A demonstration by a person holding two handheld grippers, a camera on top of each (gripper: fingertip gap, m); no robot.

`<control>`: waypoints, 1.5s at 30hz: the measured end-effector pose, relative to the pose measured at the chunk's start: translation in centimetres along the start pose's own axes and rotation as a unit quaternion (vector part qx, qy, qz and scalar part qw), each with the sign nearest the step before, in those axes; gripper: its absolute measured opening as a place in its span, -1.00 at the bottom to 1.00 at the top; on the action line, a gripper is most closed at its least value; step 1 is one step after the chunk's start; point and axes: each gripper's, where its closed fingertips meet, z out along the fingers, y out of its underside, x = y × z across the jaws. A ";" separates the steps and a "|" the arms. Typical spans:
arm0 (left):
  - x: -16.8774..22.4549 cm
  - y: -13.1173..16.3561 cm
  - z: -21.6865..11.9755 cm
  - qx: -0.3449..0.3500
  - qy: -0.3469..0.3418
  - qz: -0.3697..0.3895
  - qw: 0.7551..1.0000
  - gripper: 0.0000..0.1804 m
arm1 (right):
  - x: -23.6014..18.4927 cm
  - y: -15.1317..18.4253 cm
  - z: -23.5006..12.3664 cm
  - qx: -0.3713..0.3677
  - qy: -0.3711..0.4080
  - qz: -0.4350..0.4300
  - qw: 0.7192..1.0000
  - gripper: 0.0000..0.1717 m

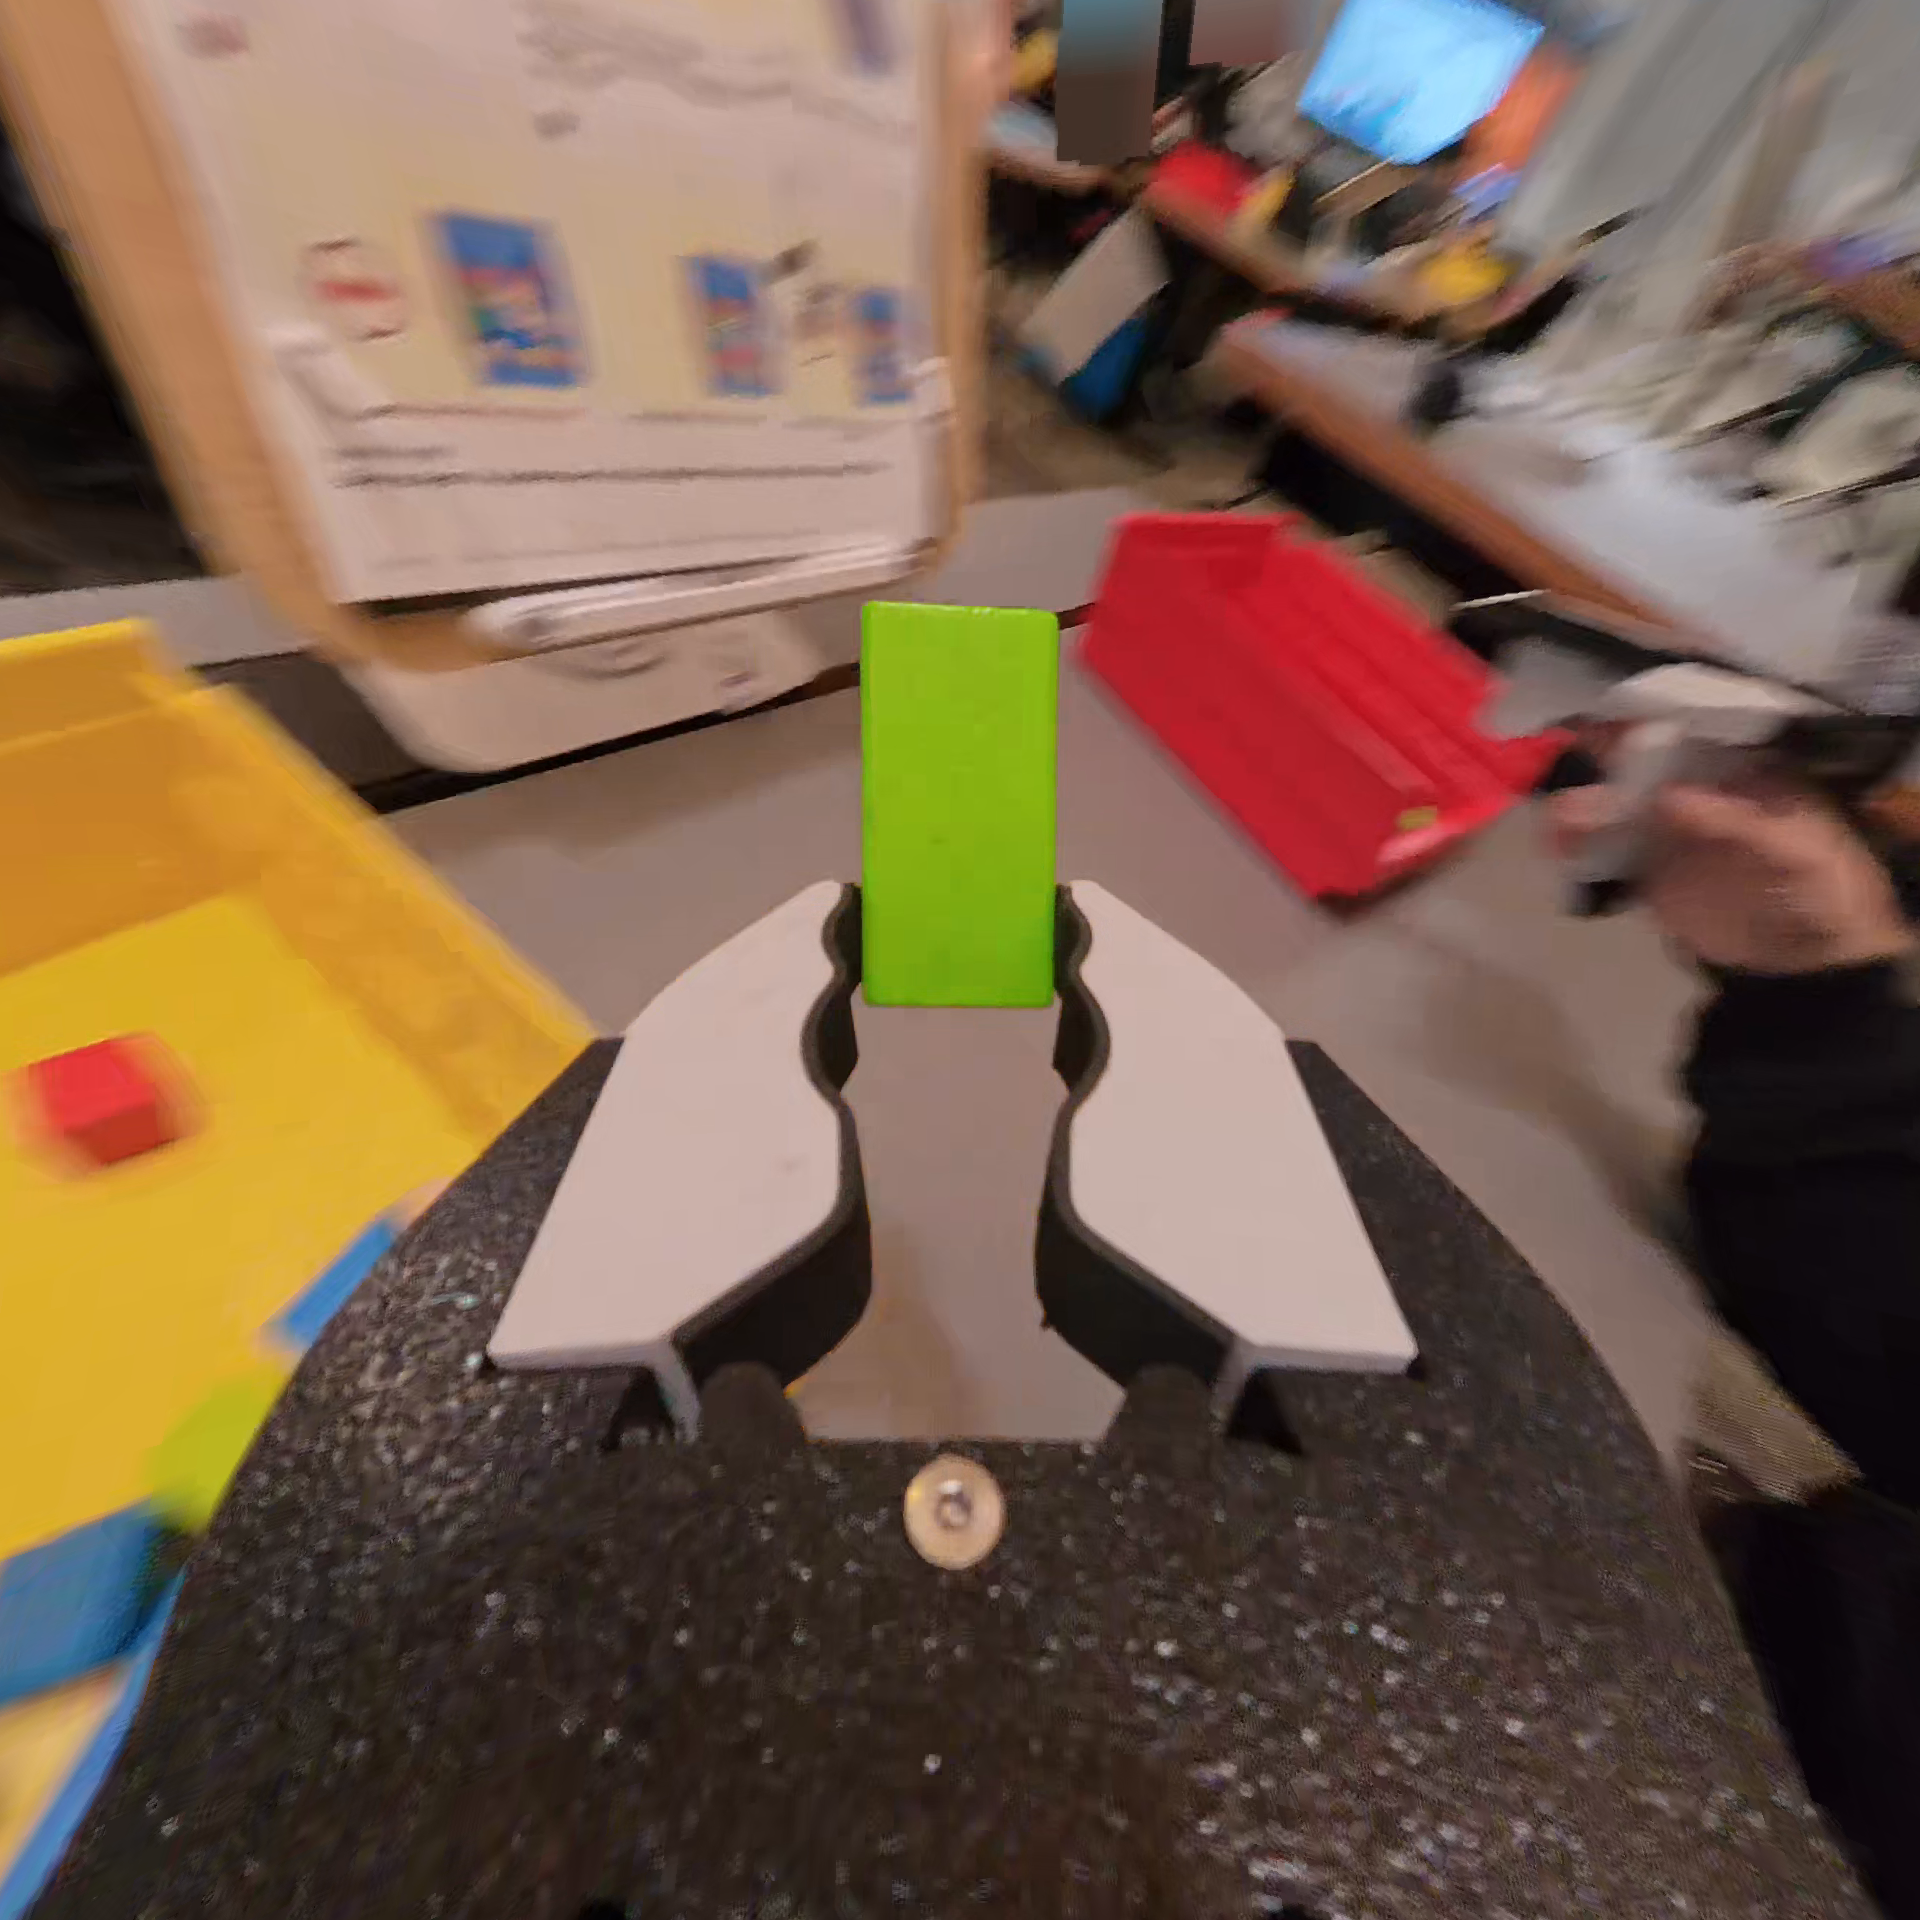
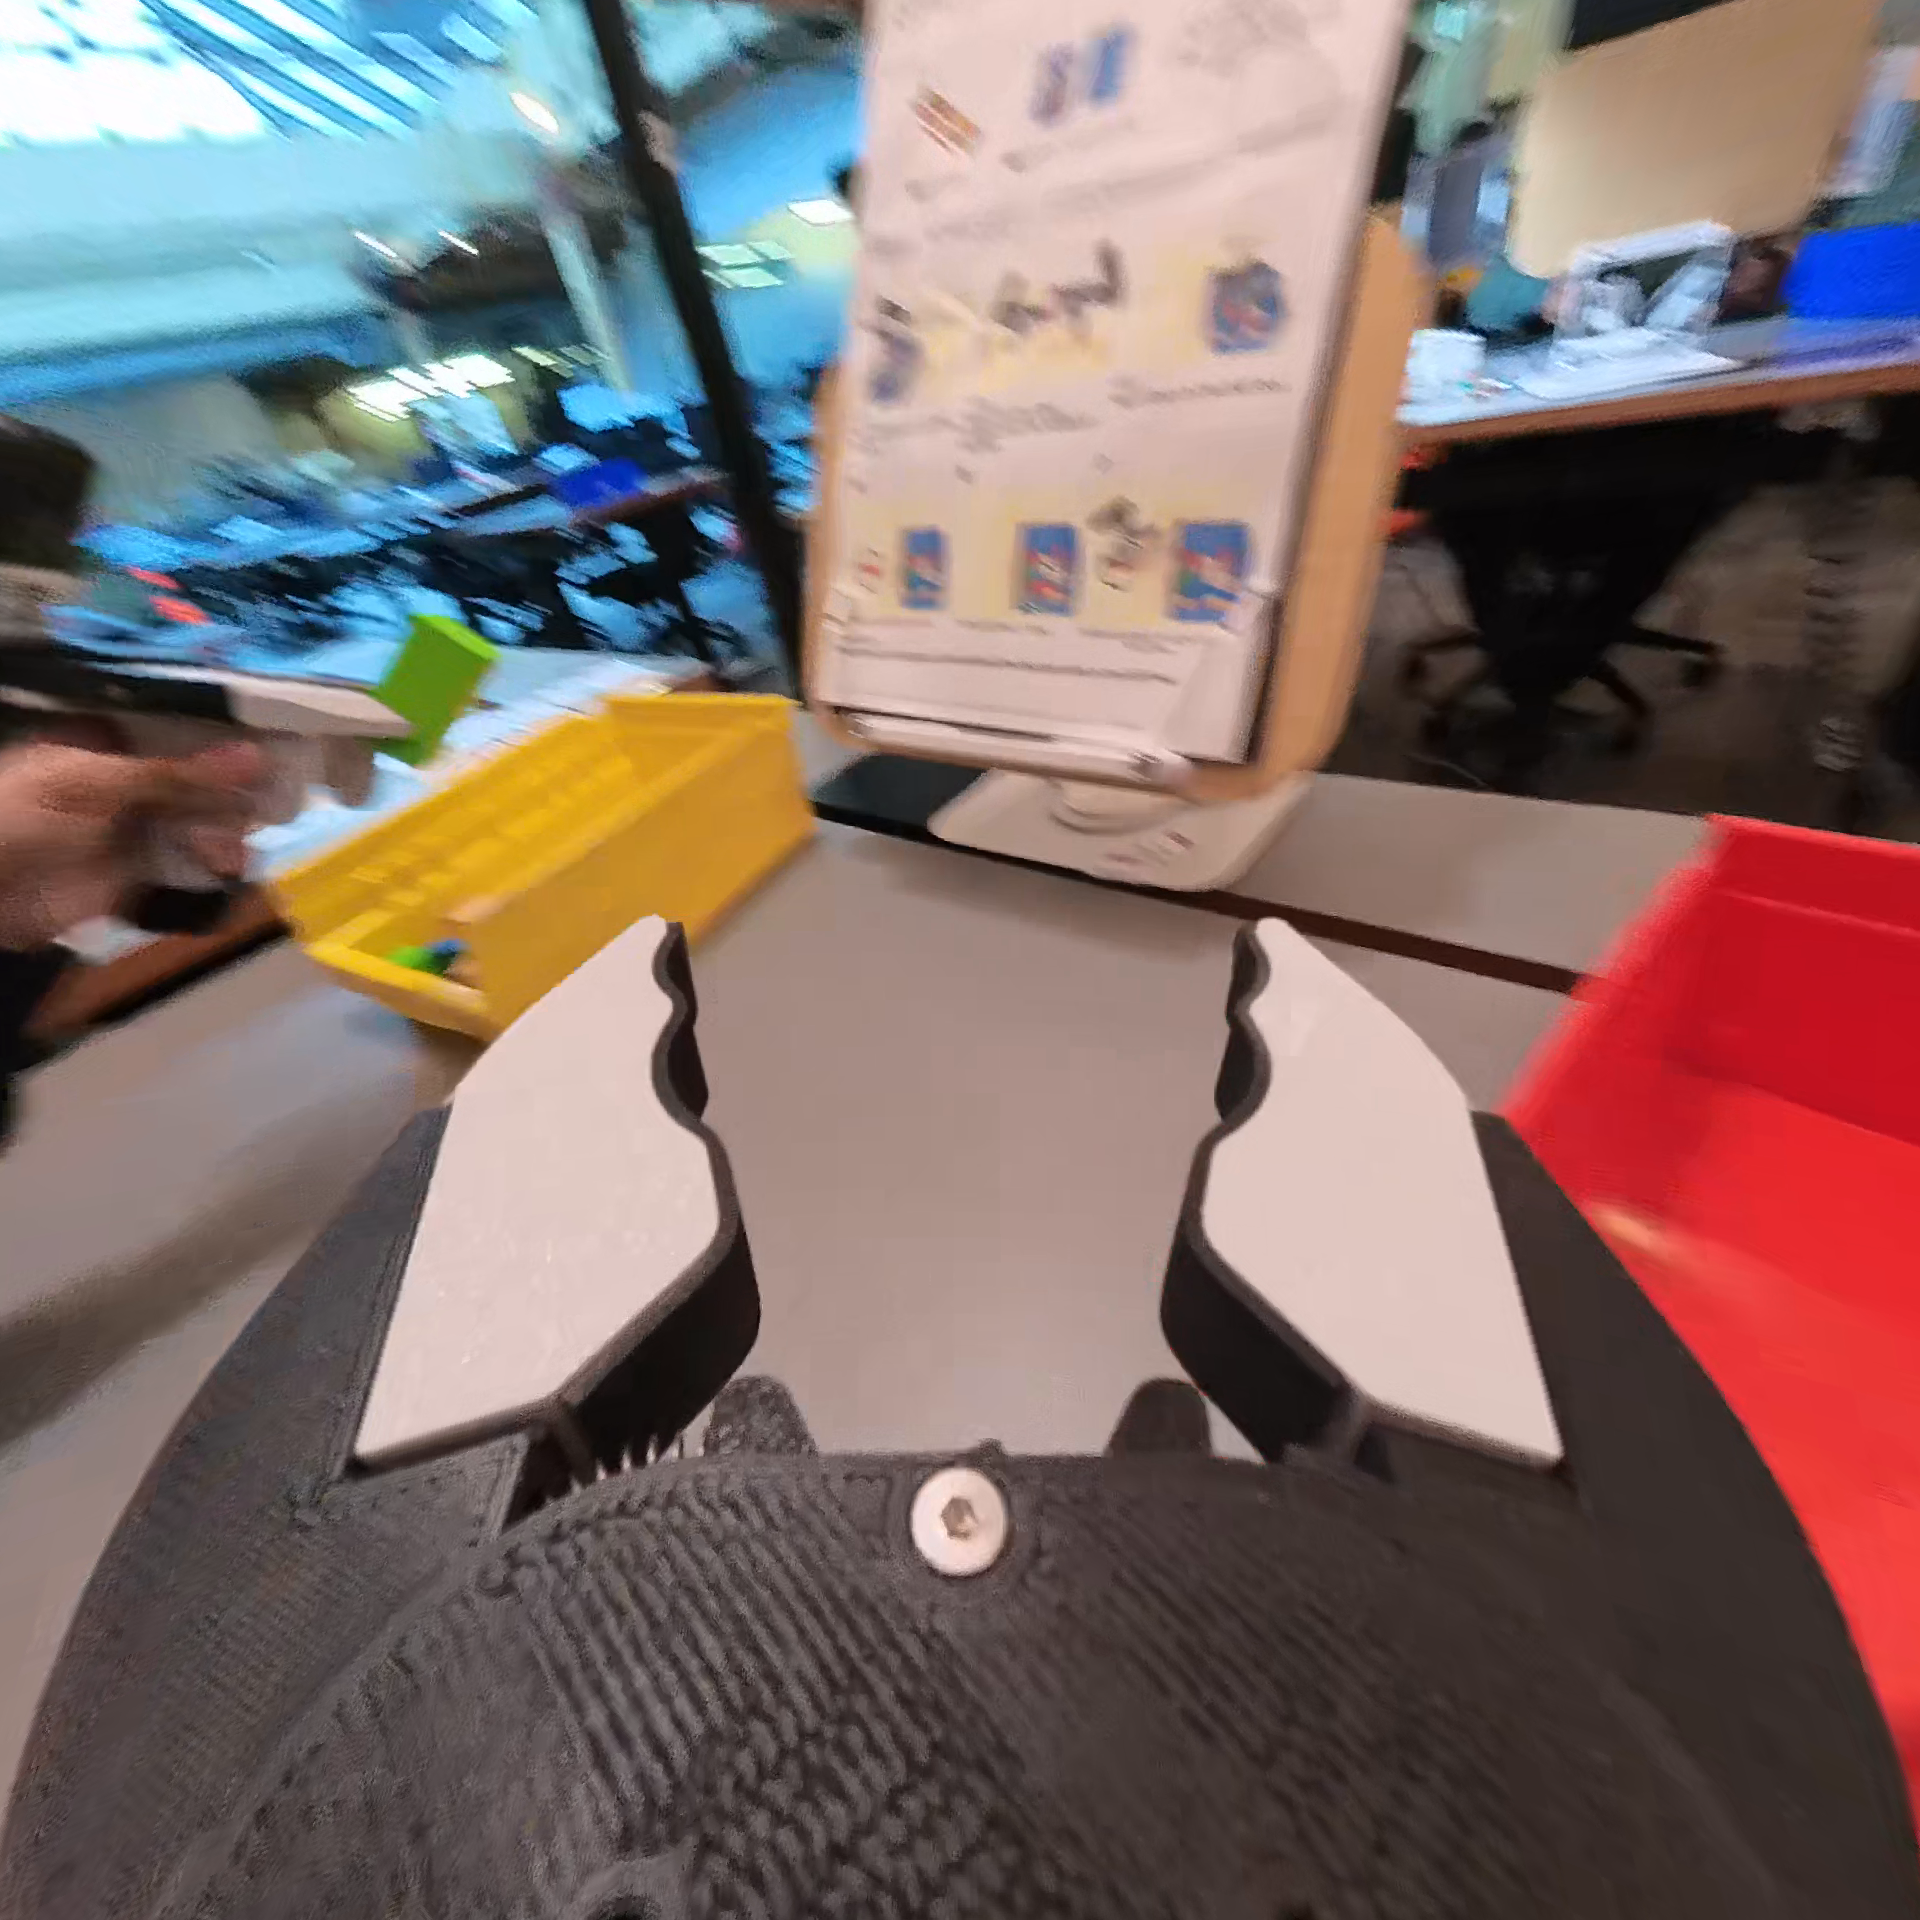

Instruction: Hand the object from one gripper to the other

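My left gripper point(image 1: 958, 914) is shut on a green rectangular block point(image 1: 958, 800). Both pads press on its lower sides and the block stands upright above the grey table point(image 1: 623, 862). The same block point(image 2: 434, 681) shows at the far left of the right wrist view, held up in the left gripper above the yellow bin. My right gripper point(image 2: 961, 961) is wide open with nothing between its fingers, over the grey table point(image 2: 956, 1039). It shows blurred at the right edge of the left wrist view point(image 1: 1662, 769), held by a hand.
A yellow bin point(image 1: 208, 883) with a red cube point(image 1: 99, 1096) and blue and green blocks is at the left; it also shows in the right wrist view point(image 2: 582, 831). A red bin point(image 1: 1309, 696) lies to the right point(image 2: 1766, 1143). A white stand with a paper board point(image 2: 1091, 520) stands behind.
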 end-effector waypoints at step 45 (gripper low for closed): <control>16.2 9.2 7.5 0.053 0.149 0.022 0.987 -0.42 | 15.3 8.4 -9.1 -0.278 0.231 -0.095 0.927 -0.58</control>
